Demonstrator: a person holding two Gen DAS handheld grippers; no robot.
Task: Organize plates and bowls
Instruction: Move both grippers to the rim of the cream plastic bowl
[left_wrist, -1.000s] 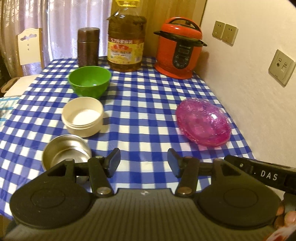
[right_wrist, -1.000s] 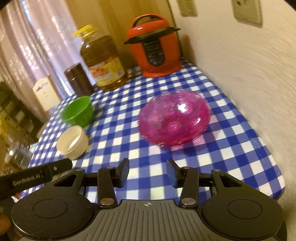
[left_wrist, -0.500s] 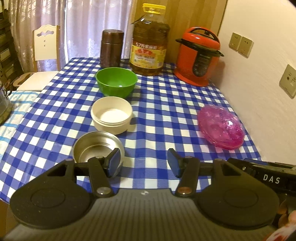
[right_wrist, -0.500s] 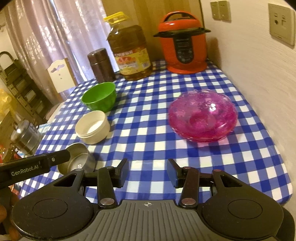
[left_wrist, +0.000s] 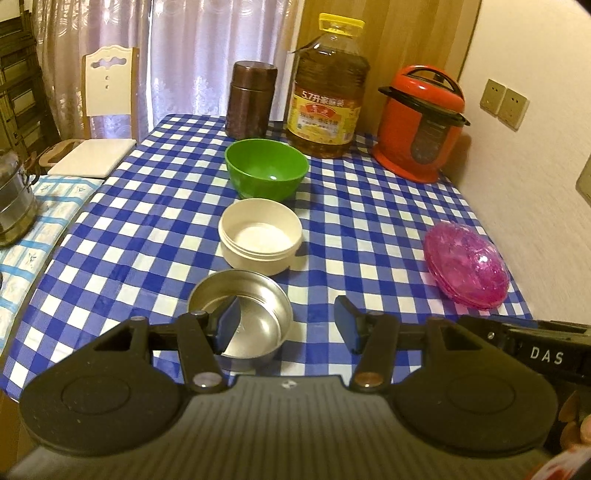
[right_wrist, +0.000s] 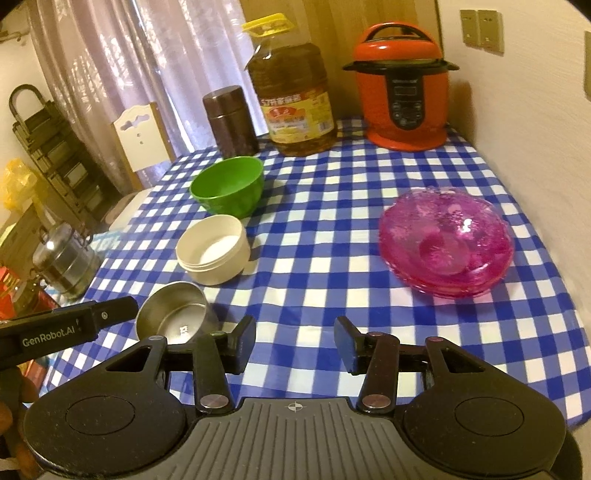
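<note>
Both pairs of tongs hang above the near edge of the desk (left_wrist: 369, 206), which wears a blue-and-white checked cloth, and neither grips anything. The left tongs (left_wrist: 286, 325) stand about half open with bare air between the pads; the left pad shows in front of the steel bowl (left_wrist: 255, 314), though contact cannot be told. The right tongs (right_wrist: 294, 341) stand a little narrower, also empty, over bare cloth. The steel bowl sits closest to the near edge, left of the middle. Just behind it is the cream bowl (left_wrist: 260, 242), and behind that the green bowl (left_wrist: 266, 171), the three in a row running toward the far edge. The pink glass plates (right_wrist: 447, 245) lie stacked near the right edge, well apart from the bowls. Along the far edge stand a brown canister (left_wrist: 251, 99), an oil bottle (left_wrist: 327, 96) and a red cooker (left_wrist: 421, 122).
</note>
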